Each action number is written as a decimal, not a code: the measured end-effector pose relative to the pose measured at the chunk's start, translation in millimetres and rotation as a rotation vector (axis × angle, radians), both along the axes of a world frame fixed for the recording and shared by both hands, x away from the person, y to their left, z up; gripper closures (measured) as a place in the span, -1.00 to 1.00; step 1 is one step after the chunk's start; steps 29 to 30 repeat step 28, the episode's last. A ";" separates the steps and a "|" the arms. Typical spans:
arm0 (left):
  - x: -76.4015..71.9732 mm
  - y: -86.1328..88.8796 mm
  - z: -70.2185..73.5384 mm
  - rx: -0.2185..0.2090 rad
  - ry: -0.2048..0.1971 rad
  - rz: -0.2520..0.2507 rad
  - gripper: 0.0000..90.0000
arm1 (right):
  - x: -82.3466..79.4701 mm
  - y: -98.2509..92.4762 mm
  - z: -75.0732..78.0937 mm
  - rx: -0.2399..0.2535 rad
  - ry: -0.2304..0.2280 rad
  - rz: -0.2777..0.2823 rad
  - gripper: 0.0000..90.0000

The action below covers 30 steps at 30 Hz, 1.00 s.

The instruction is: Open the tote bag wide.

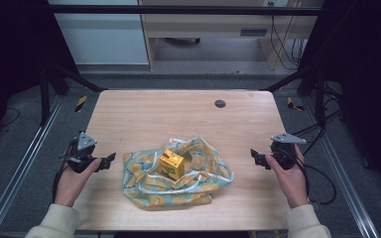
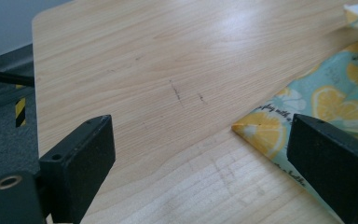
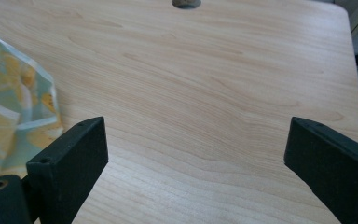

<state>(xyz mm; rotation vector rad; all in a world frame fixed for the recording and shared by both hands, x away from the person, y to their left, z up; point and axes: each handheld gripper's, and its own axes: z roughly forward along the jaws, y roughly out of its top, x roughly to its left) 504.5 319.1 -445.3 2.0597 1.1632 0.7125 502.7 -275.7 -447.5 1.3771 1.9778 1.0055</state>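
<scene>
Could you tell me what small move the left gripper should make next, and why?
Probably ease the left gripper forward onto the near corner of the lemon-print cloth. Its jaws stand wide open with nothing between them, and that corner lies flat on the table just beside one jaw. The yellow box sits in the bunched cloth, so a corner is the likely grip point.

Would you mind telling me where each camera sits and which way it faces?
High view: above the person's side, looking forward and down at the table, lemon-print cloth and yellow box; both hands and forearms show.
Left gripper view: rides the left gripper, facing the cloth's corner between open jaws.
Right gripper view: rides the right gripper, facing the far edge, cloth at its left.
All three share cloth and table.
</scene>
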 end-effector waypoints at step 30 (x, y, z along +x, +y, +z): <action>4.9 6.9 -30.3 -0.048 0.030 0.078 -0.84 | 7.5 0.4 -39.5 -0.060 0.044 -0.021 -0.81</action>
